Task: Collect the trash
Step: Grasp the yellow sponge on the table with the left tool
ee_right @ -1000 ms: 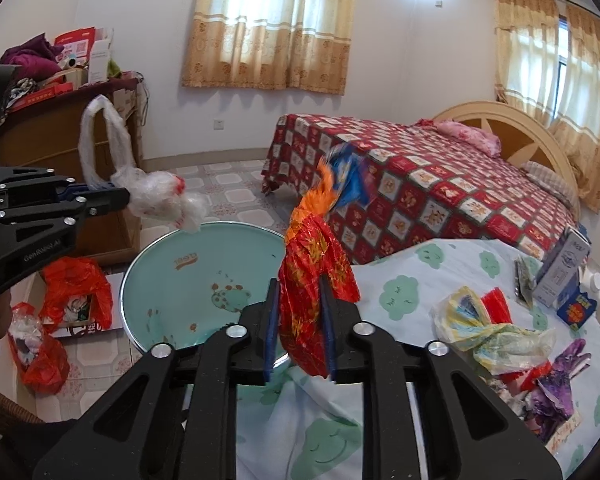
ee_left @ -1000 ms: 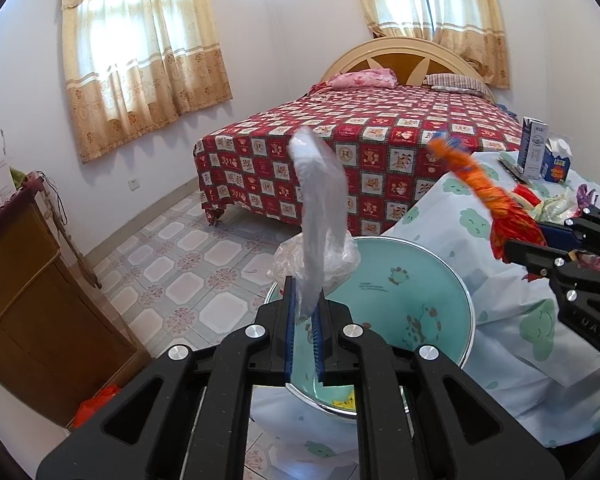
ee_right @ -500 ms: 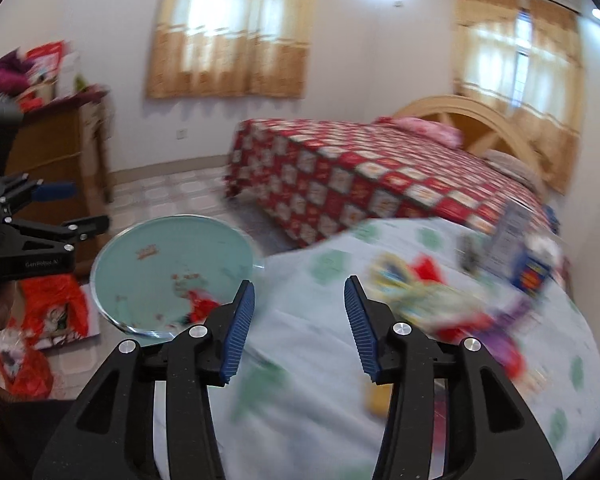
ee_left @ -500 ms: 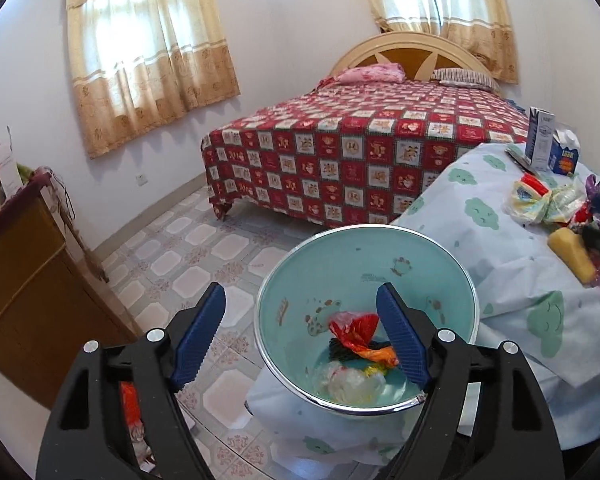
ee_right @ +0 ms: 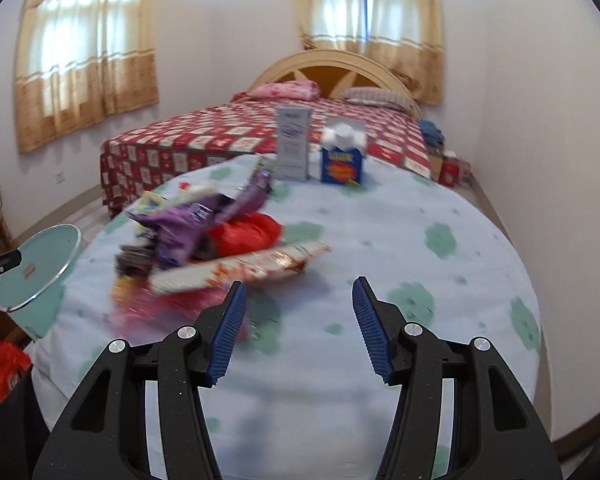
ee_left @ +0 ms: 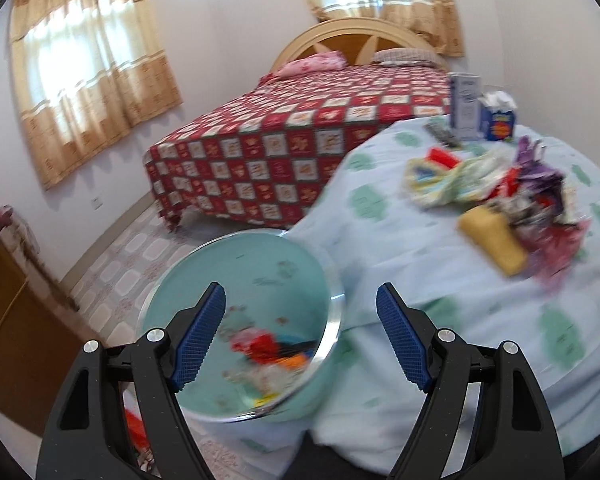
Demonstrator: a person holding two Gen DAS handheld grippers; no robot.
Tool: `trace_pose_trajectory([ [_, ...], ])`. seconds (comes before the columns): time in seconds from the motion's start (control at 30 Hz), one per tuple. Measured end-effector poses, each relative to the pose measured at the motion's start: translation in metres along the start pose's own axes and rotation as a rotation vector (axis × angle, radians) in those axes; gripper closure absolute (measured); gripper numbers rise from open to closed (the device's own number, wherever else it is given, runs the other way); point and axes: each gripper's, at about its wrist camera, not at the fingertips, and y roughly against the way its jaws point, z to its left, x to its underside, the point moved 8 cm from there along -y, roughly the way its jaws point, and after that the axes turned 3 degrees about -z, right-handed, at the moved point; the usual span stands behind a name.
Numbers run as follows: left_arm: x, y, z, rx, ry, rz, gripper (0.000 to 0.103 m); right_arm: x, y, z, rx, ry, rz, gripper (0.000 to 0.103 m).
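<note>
- Teal plastic, chrome-rimmed: the bin [ee_left: 236, 280] stands at the left, pressed against the table's edge. Red, orange and clear wrappers [ee_left: 272, 350] lie at its bottom, blurred.
- The left gripper [ee_left: 300, 332] hangs above the bin's rim and the edge of the cloth, its blue pads spread wide apart with nothing between them.
- The table [ee_right: 400, 248], draped in a pale blue cloth with green cloud prints, fills the middle of both views.
- On the cloth lies the remaining trash pile [ee_right: 204, 240]: purple wrappers, a red crumpled bag [ee_right: 248, 232], a long white-and-red printed wrapper [ee_right: 240, 268], and in the left wrist view a yellow packet [ee_left: 492, 240] at its near edge. Motion blur hides finer detail.
- The right gripper [ee_right: 298, 328] hovers over bare cloth just right of the pile, its pads also held apart and empty.
- Further back on the table stand a tall white carton [ee_right: 294, 144] and, just beside it, a blue box [ee_right: 342, 160].
- Behind the table is a bed [ee_right: 228, 136] with a red patchwork cover.
</note>
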Motion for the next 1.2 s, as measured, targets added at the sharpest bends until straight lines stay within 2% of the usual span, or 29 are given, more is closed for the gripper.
trace_pose_trajectory([
  [0.17, -0.015, -0.005, -0.063, 0.071, -0.034, -0.012, 0.026, 0.013, 0.001, -0.013, -0.002, -0.025, 0.003, 0.045],
  [0.33, -0.018, -0.017, -0.116, 0.137, -0.064, 0.014, 0.025, 0.013, 0.005, -0.021, 0.001, -0.050, -0.005, 0.044],
  [0.5, -0.013, -0.036, -0.141, 0.158, -0.075, 0.057, 0.020, 0.019, 0.001, -0.031, -0.002, -0.087, 0.001, 0.041],
  [0.7, -0.002, -0.047, -0.139, 0.148, -0.098, 0.092, 0.019, 0.028, -0.002, -0.031, -0.019, -0.109, 0.018, 0.041],
  [1.0, -0.003, -0.042, -0.092, 0.097, -0.090, 0.085, 0.021, 0.028, 0.003, -0.028, -0.023, -0.117, 0.010, 0.038],
  [1.2, -0.010, -0.037, -0.104, 0.126, -0.066, 0.067, 0.021, 0.027, 0.003, -0.023, -0.010, -0.098, 0.012, 0.038],
])
